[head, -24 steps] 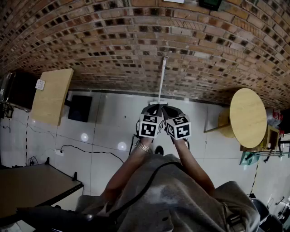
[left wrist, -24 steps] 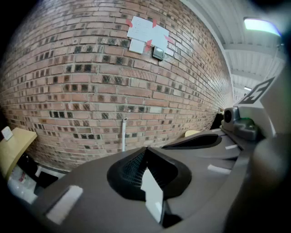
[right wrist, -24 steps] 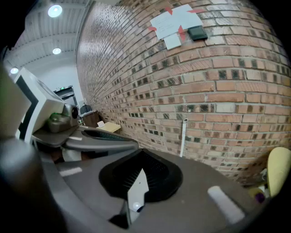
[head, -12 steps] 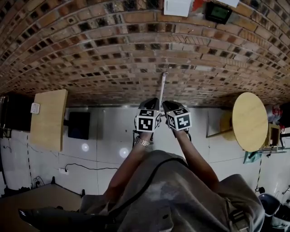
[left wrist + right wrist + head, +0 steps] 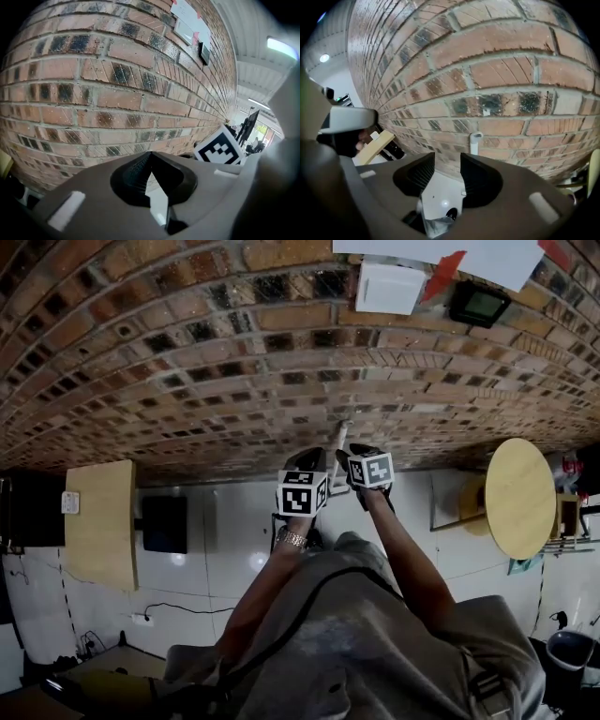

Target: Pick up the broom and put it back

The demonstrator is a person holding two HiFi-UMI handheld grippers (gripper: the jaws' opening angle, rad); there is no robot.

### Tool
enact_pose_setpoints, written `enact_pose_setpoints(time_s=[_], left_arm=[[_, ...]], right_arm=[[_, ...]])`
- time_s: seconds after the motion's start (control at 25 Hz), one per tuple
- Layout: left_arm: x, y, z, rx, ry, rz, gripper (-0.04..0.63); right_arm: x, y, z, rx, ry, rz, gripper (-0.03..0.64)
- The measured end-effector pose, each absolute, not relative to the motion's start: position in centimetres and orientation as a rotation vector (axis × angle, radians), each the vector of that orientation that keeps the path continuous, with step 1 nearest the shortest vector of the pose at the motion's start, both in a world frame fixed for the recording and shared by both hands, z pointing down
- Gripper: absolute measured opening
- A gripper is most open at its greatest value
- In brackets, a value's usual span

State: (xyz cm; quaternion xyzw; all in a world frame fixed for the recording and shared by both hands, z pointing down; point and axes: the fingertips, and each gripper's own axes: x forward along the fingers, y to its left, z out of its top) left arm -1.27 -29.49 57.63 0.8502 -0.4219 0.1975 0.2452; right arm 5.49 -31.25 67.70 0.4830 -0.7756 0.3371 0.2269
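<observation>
The broom's white handle (image 5: 341, 435) stands upright against the brick wall (image 5: 234, 362), its top end just past my two grippers. In the right gripper view the handle's top (image 5: 475, 142) shows beyond the right-hand jaw. My right gripper (image 5: 447, 159) has just been opening; its jaws stand apart and only floor shows in the gap. In the head view the right gripper (image 5: 352, 456) sits beside the handle. My left gripper (image 5: 150, 155) is shut, pads meeting at the tip with nothing in them. It hovers left of the handle, seen as the left gripper (image 5: 314, 459) in the head view.
A round wooden table (image 5: 520, 498) stands at the right and a rectangular wooden top (image 5: 98, 521) at the left, next to a black box (image 5: 164, 524). A cable (image 5: 178, 610) lies on the white floor. Papers and a small black device (image 5: 478, 304) hang on the wall.
The brick wall has come closer and fills more of the head view. Both grippers now sit higher along the broom handle, near its top end.
</observation>
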Motion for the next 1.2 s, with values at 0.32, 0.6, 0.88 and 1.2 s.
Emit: enact_pose_setpoints(time_s=[0.32,0.6,0.88,1.2], left_arm=[[-2.2,-32.1,57.3,2.267,-1.223,0.545,0.001],[-4.7,-33.3,56.8,2.215,-1.335,0.533,0.001],[-5.4,-34.0,56.7,2.203,-1.370,0.523,0.001],[-3.5,-34.6,57.3,2.262,-1.312,0.551,0.001]], right_arm=[[8.6,-38.1,76.3,1.254,-1.952,0.950,0.175],[8.5,-40.3,78.7,1.253,-1.871,0.952,0.120],[8.7,-40.1,78.6,1.258,-1.899,0.858,0.098],[7.3,-34.9,70.8,1.183,-2.079,0.669,0.098]])
